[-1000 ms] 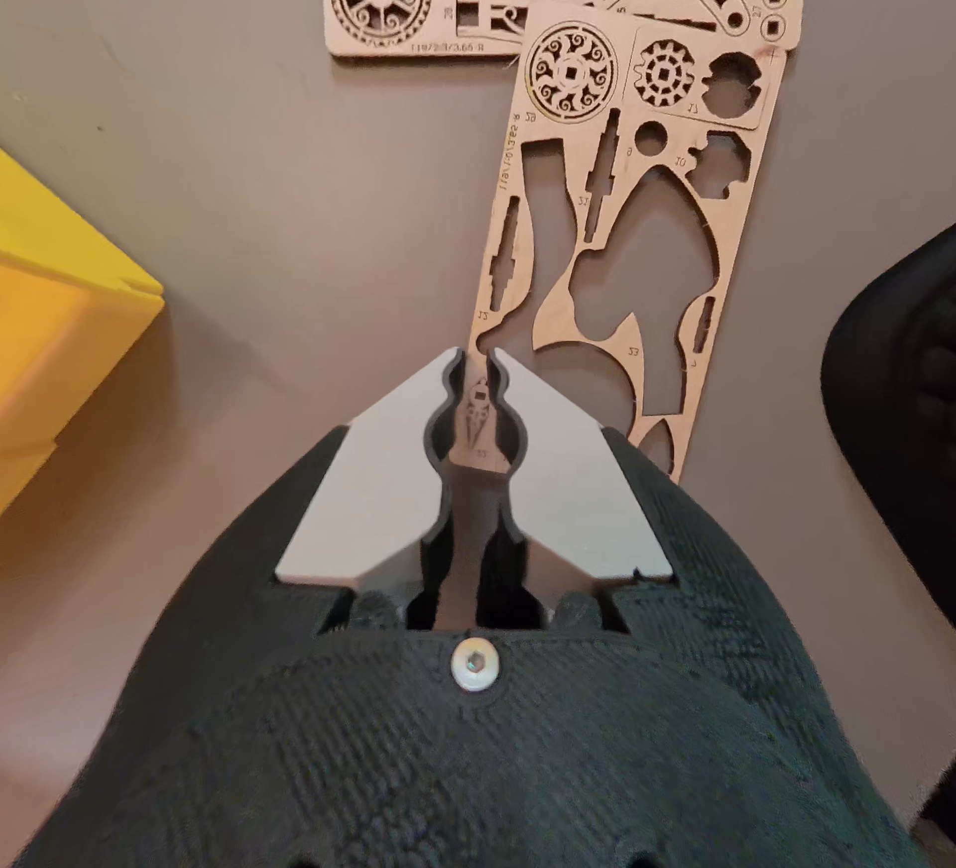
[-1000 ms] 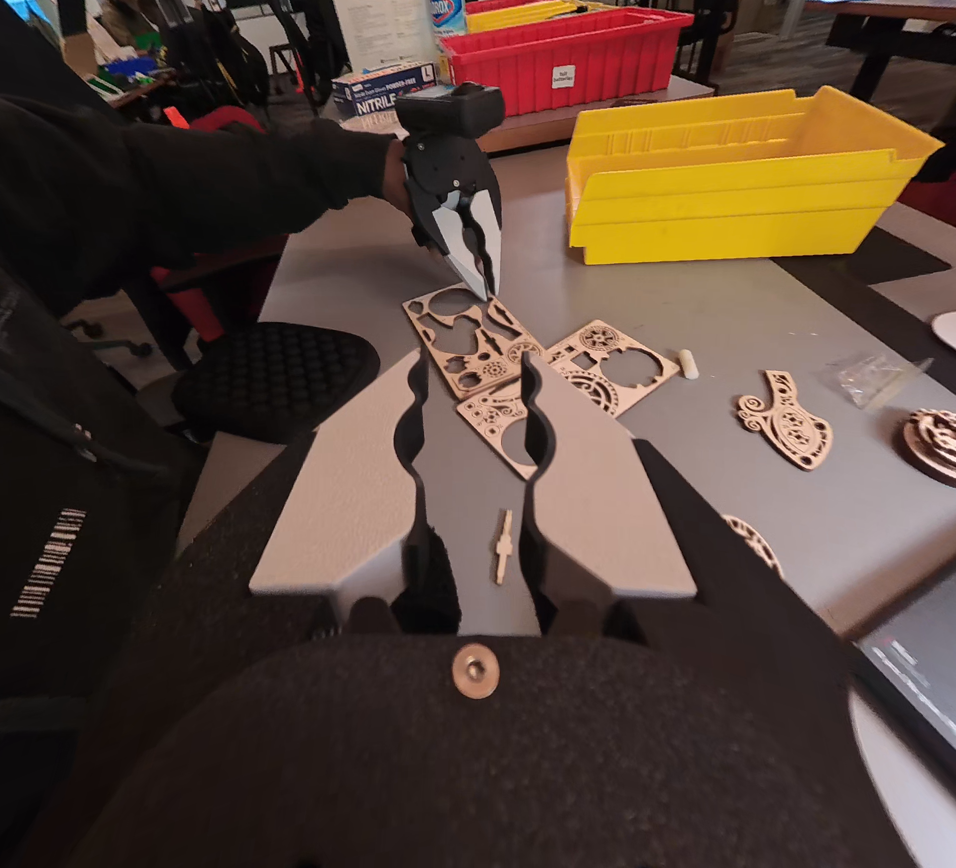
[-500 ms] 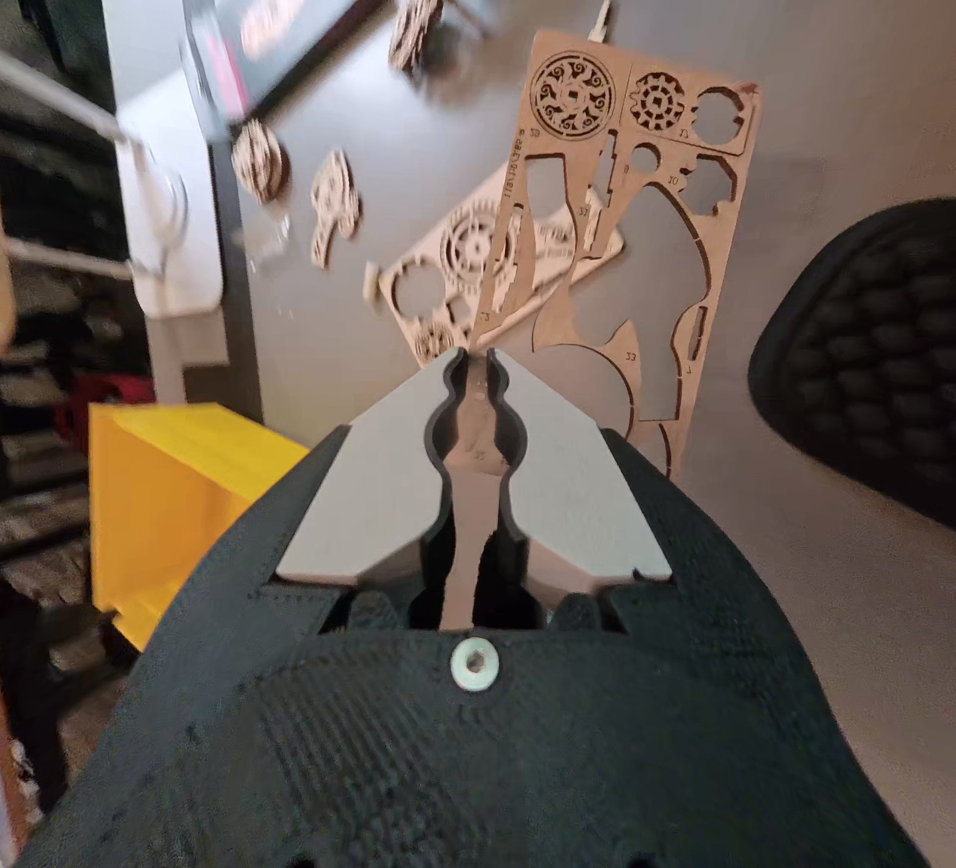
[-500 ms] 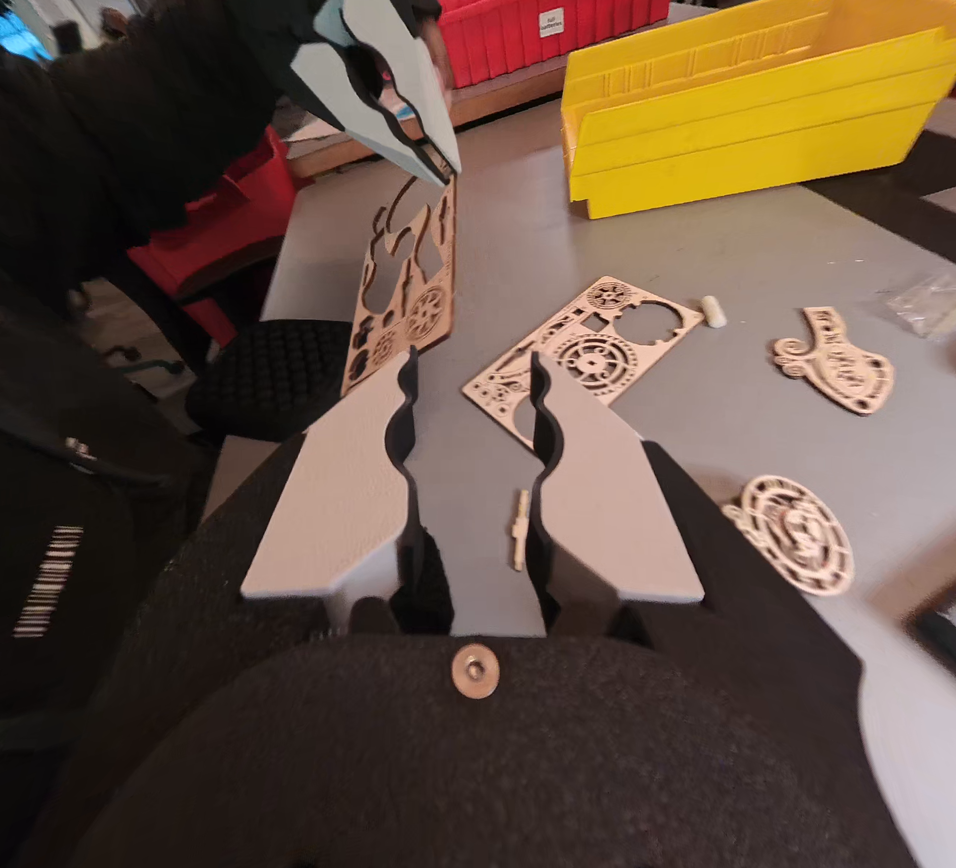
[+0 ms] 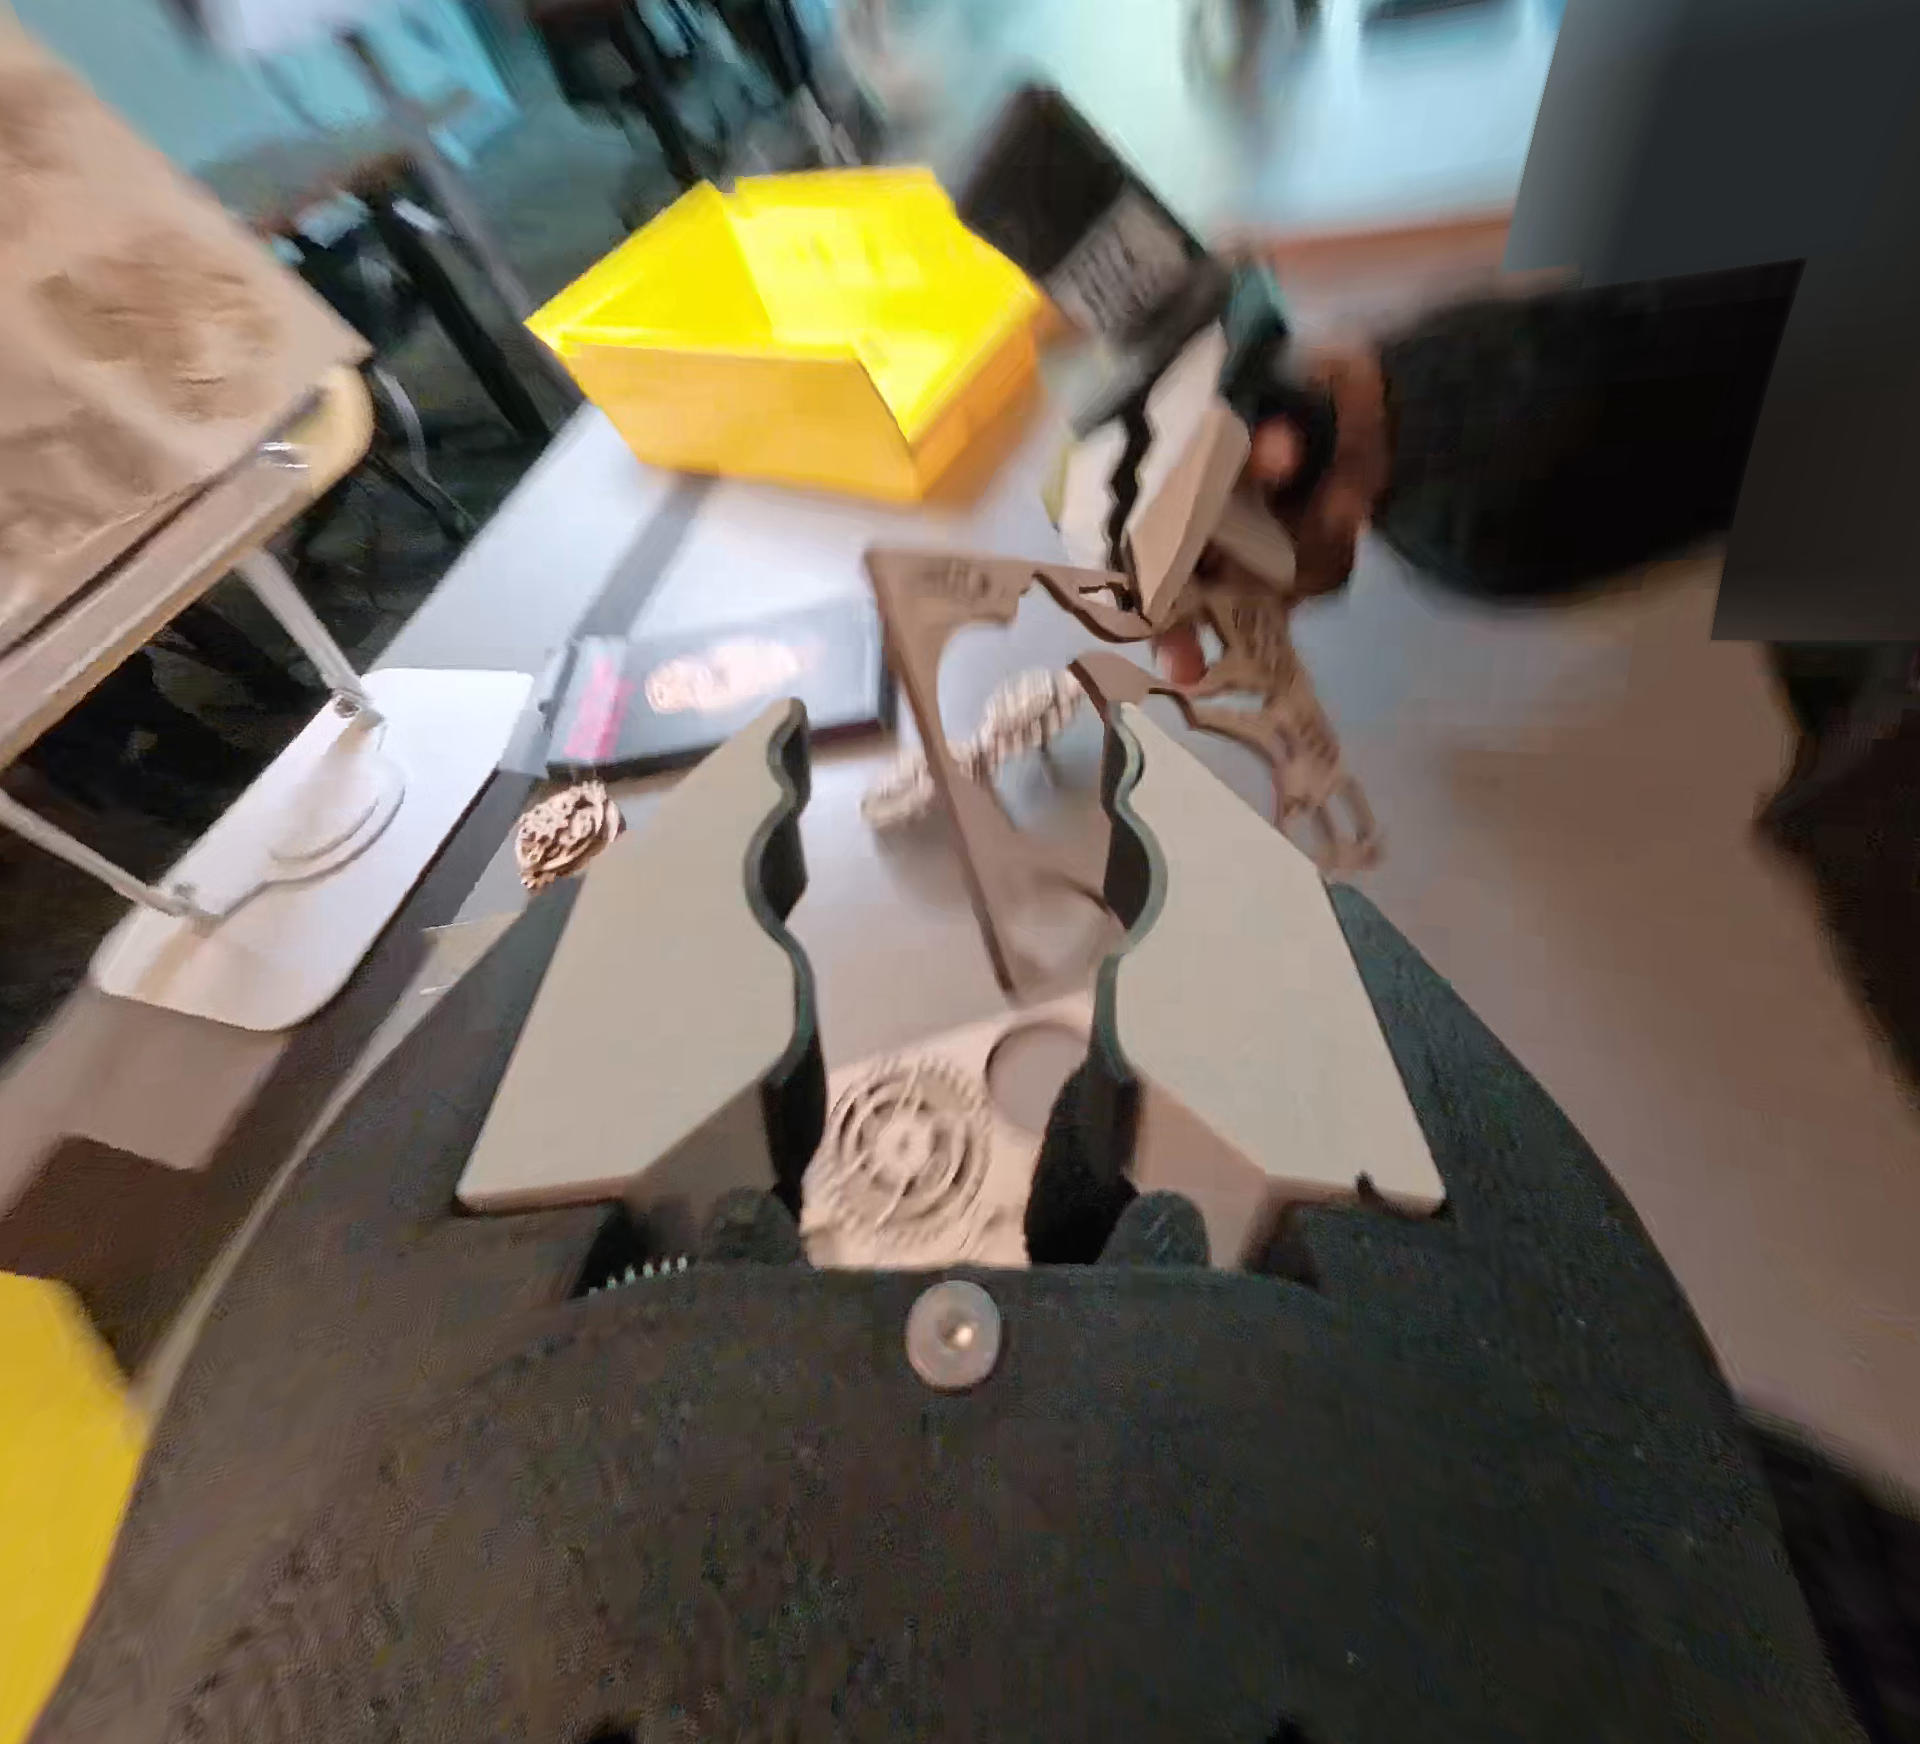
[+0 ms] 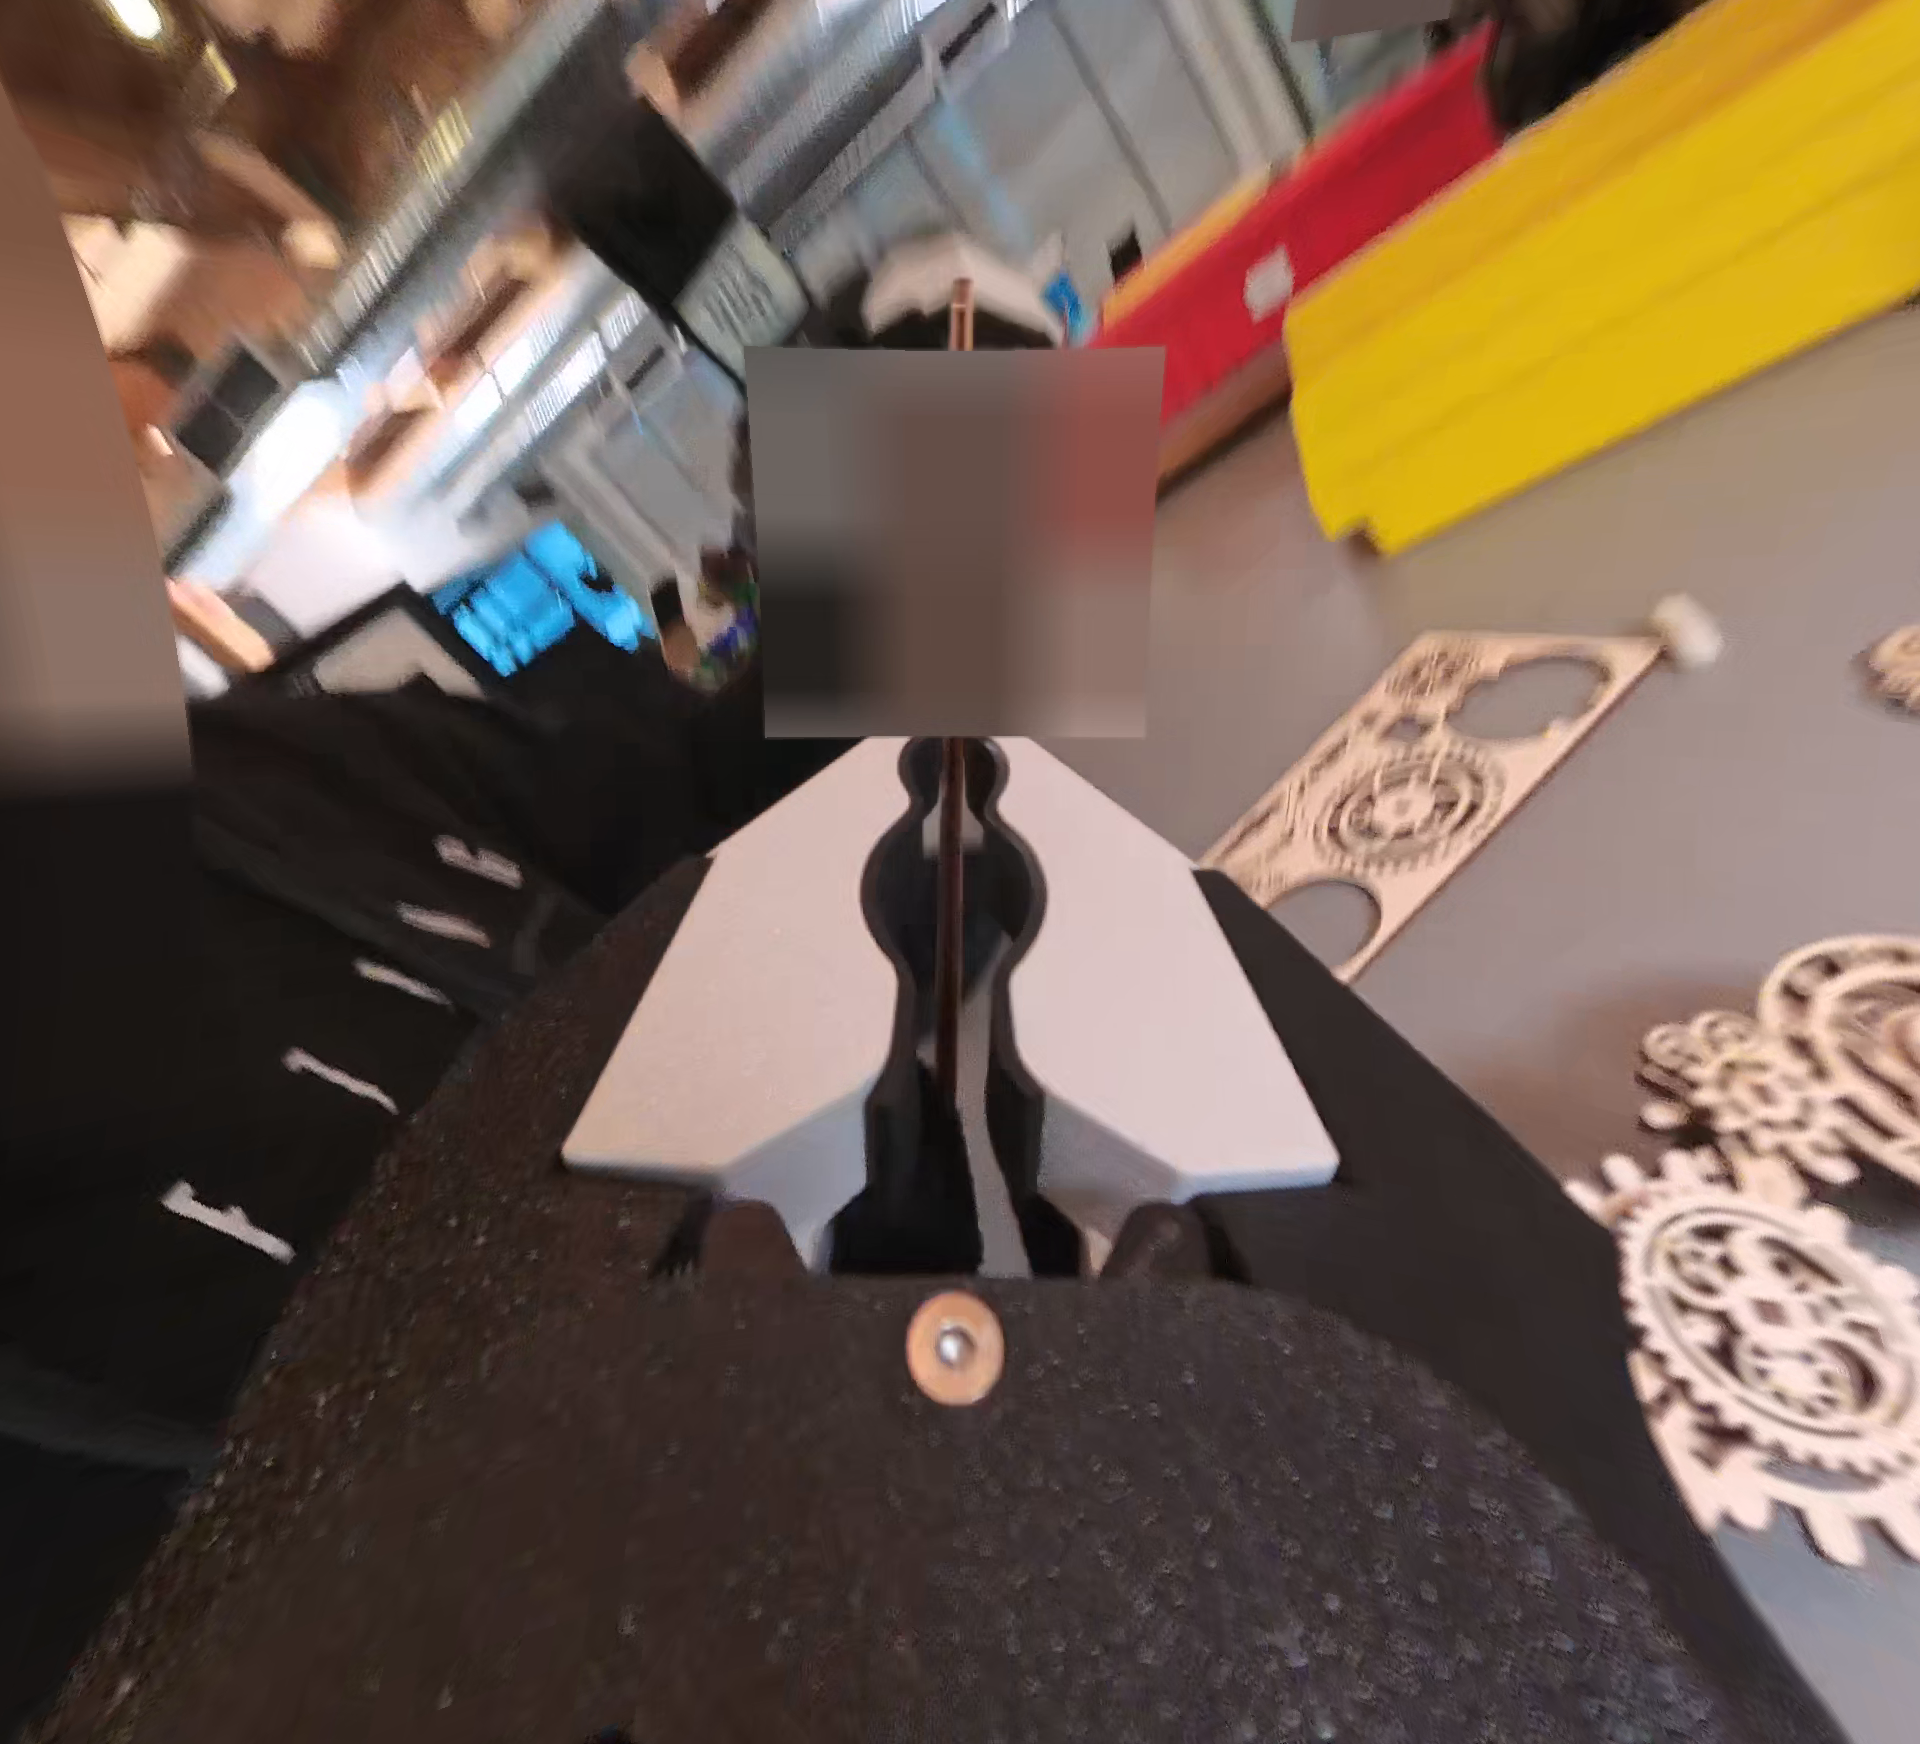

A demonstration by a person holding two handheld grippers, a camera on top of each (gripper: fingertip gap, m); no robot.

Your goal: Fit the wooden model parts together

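Grip-wise, the right gripper (image 6: 954, 759) is clamped shut on the cut-out sheet (image 5: 914, 634). In its own view the sheet is seen dead edge-on, as just a thin dark line running up between the jaws. From the left wrist view, the sheet is pinched near its top edge and hung in the air on the near side of the bin (image 5: 790, 364), with its flat face turned towards the left gripper (image 5: 954, 728). That's probably the whole point of the hold: the remaining parts are presented face-on so they can be reached from the other side and popped out.

The left gripper is wide open with nothing in it, and is kept just short of the sheet, on the side away from the bin. It looks lined up to be closed on a part or an edge, though the blur makes it hard to say which.

A second flat sheet (image 6: 1403, 759) is left lying on the table (image 6: 1455, 499), further from the bin than the held one, right under the left gripper. Loose gears (image 6: 1766, 1331) are parked even further out from the bin, presumably kept aside until fitting is started.
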